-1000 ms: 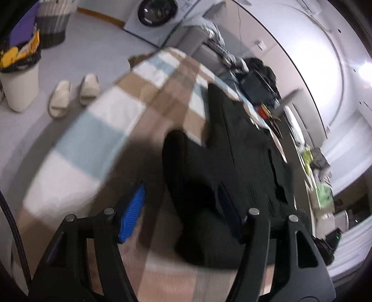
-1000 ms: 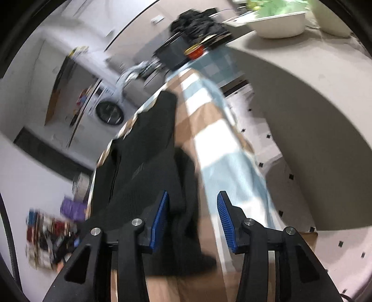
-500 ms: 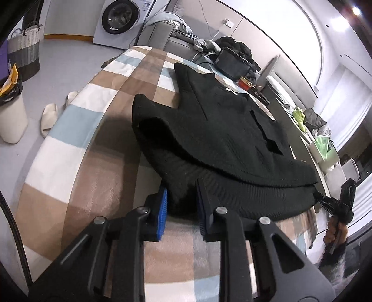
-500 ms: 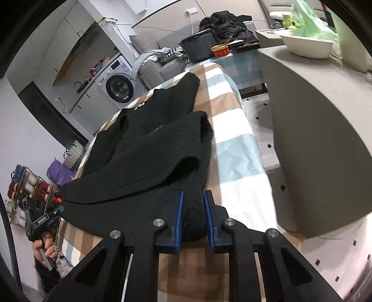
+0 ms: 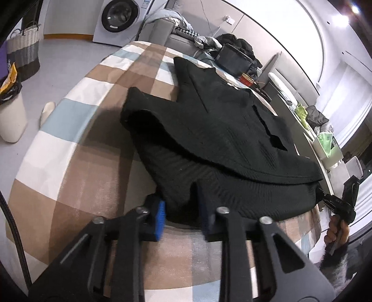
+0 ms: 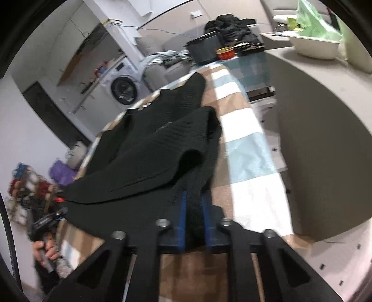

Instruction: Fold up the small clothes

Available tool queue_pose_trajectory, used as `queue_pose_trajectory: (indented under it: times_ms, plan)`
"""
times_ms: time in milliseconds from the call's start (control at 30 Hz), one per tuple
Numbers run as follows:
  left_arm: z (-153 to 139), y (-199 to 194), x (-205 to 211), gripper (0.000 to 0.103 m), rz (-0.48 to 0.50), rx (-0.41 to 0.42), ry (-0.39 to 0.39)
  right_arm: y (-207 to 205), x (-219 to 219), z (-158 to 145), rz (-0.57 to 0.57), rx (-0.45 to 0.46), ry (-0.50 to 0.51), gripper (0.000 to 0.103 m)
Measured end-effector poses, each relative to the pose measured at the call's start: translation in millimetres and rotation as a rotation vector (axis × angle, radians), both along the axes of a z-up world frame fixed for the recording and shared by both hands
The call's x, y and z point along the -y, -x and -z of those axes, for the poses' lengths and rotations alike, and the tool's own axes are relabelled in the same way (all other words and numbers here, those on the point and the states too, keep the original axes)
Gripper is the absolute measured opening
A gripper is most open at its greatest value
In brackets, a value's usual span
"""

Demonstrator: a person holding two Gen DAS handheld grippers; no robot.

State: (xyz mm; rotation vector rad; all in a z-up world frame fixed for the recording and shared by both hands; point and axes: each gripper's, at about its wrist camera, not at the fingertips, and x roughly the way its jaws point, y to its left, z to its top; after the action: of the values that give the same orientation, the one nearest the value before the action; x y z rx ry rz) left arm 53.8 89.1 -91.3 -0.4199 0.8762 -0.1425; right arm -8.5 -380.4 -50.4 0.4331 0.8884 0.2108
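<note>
1. A black knitted sweater lies spread on a bench with a checked cloth of brown, white and light blue squares.
2. The left gripper has just been closing, and its blue pads now pinch the near left corner of the sweater's bottom edge.
3. The right gripper has just been closing too, and it pinches the near right corner of the same edge, with black knit bunched between its blue pads.
4. The near edge of the sweater is pulled up a little from the cloth between the two grippers.
5. A washing machine stands far off on the left.
6. A red tin sits at the far end of the bench.
</note>
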Motion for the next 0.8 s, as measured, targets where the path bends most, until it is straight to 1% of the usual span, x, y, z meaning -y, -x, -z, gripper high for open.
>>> queue_pose_trajectory:
  times_ms: [100, 200, 367, 500, 567, 600, 633, 667, 700, 733, 767, 800]
  plan:
    - [2, 5, -4, 0.011, 0.005, -0.002, 0.018, 1, 6, 2, 0.021, -0.021, -0.014, 0.006]
    - [6, 12, -6, 0.011, -0.002, -0.01, 0.04, 3, 10, 6, 0.033, -0.051, -0.046, 0.006]
    - [4, 28, -9, 0.01, 0.004, -0.023, 0.031, 15, 12, 6, 0.024, -0.078, -0.064, 0.005]
    - [0, 42, -17, 0.01, 0.013, -0.031, 0.016, 29, 13, 4, 0.012, -0.107, -0.049, 0.005]
    - [0, 46, -20, 0.011, 0.008, -0.036, 0.02, 33, 12, 6, 0.005, -0.121, -0.026, 0.006]
    - [0, 47, -21, 0.017, 0.0, -0.042, 0.022, 34, 12, 6, 0.015, -0.12, -0.006, 0.007]
    - [0, 45, -24, 0.021, -0.017, -0.05, 0.022, 33, 13, 5, 0.029, -0.121, -0.002, 0.014]
    - [-1, 43, -27, 0.03, -0.044, -0.053, 0.029, 32, 15, 3, 0.046, -0.118, -0.01, 0.02]
    - [-1, 45, -32, 0.037, -0.064, -0.046, 0.038, 32, 18, 1, 0.073, -0.102, -0.021, 0.022]
    - [-2, 43, -37, 0.039, -0.09, -0.037, 0.049, 32, 20, -2, 0.095, -0.082, -0.027, 0.027]
    - [-4, 42, -42, 0.045, -0.115, -0.025, 0.069, 32, 23, -6, 0.116, -0.057, -0.033, 0.031]
    - [-5, 39, -47, 0.052, -0.127, -0.017, 0.09, 31, 25, -11, 0.13, -0.025, -0.047, 0.033]
